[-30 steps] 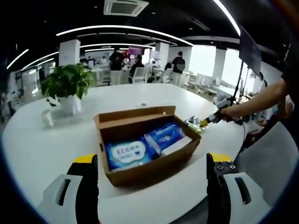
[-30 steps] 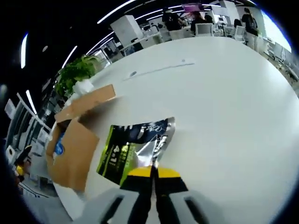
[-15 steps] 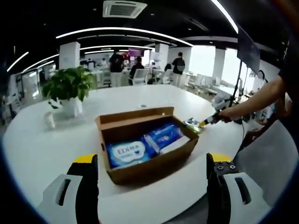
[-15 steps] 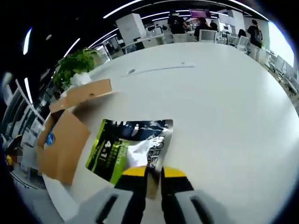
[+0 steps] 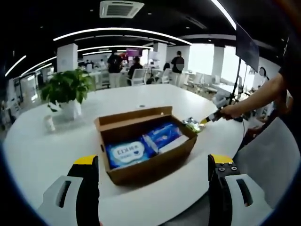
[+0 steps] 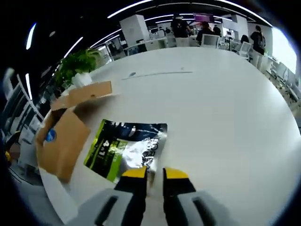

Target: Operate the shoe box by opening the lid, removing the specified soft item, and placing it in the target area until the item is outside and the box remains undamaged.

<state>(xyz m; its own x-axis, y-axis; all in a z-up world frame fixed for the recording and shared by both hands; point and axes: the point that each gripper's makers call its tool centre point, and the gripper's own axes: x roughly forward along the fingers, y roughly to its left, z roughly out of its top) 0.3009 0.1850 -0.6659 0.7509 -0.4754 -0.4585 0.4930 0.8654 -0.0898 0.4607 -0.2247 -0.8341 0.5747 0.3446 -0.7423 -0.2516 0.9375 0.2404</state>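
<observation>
Since a second ago the right tongs (image 6: 154, 175) have parted: then they were pinched shut on the near edge of the pouch (image 6: 126, 150), and now a gap shows between their yellow tips, with the pouch edge lying in or just beyond that gap. Whether they still touch it I cannot tell. The pouch, green and silver, lies flat on the white surface (image 6: 225, 108) just beside the box (image 6: 60, 136), outside it; in the left gripper view it shows as a small green patch (image 5: 192, 125) at the box's far right corner.

This looks like the release at the end of placing: the soft item is out and set down. The next move, as I judge it, calls for drawing the right tongs straight back and up so the tips do not drag the pouch or knock the box.

The box (image 5: 146, 143) stands open, its lid folded back, with blue packets (image 5: 141, 147) inside and no visible damage. The left tongs (image 5: 154, 162) are wide open and empty, held low at the near side of the box, well apart from it. In that same view a person's arm (image 5: 256, 96) reaches in from the right, its hand gripping the right tongs' handle, stretched out nearly level toward the pouch. A potted plant (image 5: 66, 89) stands beyond the box on the surface.
</observation>
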